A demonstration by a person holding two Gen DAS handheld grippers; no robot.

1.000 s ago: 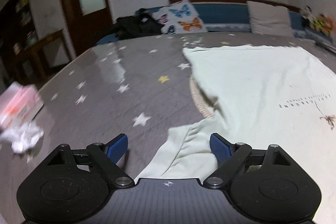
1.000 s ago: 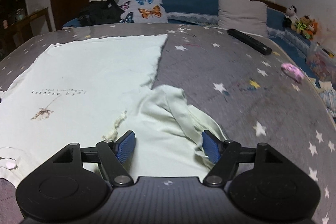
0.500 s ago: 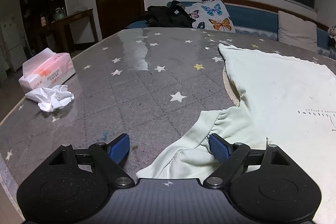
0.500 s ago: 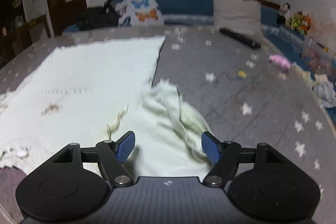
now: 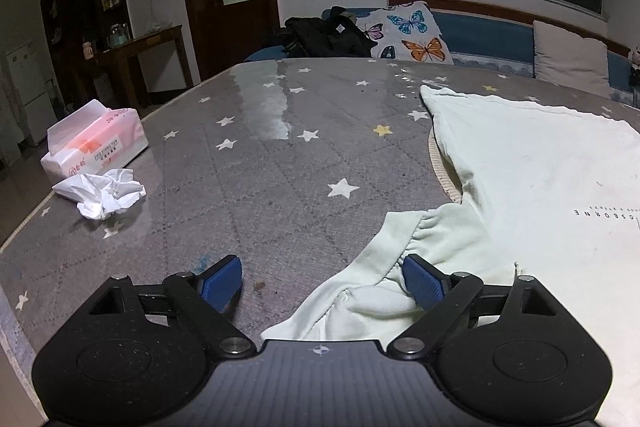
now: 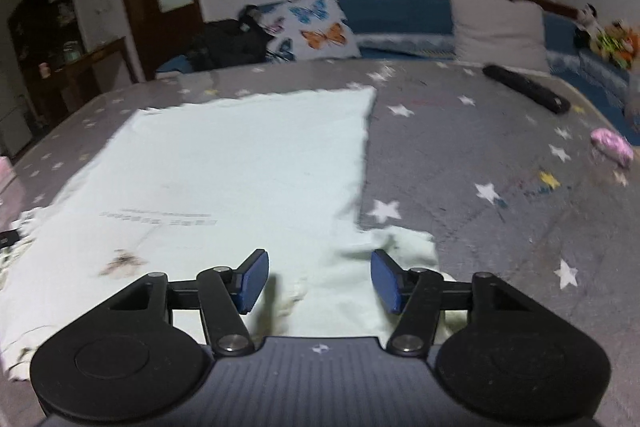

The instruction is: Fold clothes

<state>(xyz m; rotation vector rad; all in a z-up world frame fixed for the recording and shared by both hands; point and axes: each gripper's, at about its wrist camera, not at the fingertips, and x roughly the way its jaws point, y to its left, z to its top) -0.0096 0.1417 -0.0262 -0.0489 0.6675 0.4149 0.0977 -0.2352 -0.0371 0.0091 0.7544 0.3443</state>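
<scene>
A pale green T-shirt (image 5: 536, 179) lies spread on the grey star-patterned surface (image 5: 280, 179), with small printed lettering on it. My left gripper (image 5: 322, 281) is open over the shirt's bunched left sleeve (image 5: 400, 267), which lies between and under the jaws. In the right wrist view the shirt (image 6: 240, 167) fills the left and middle. My right gripper (image 6: 318, 281) is open just above the crumpled right sleeve (image 6: 400, 251). Neither gripper holds cloth.
A pink tissue pack (image 5: 94, 143) and crumpled white tissue (image 5: 102, 193) lie at the left edge. A black remote (image 6: 524, 93) and a pink object (image 6: 612, 145) lie to the right. Butterfly cushion (image 5: 412, 35), black bag (image 5: 328, 35) and pillow (image 6: 500, 27) sit behind.
Both views have shifted and tilted. The right gripper moved left and forward over the sleeve, toward the shirt body. The left gripper stays at the left sleeve. Both remain open.
</scene>
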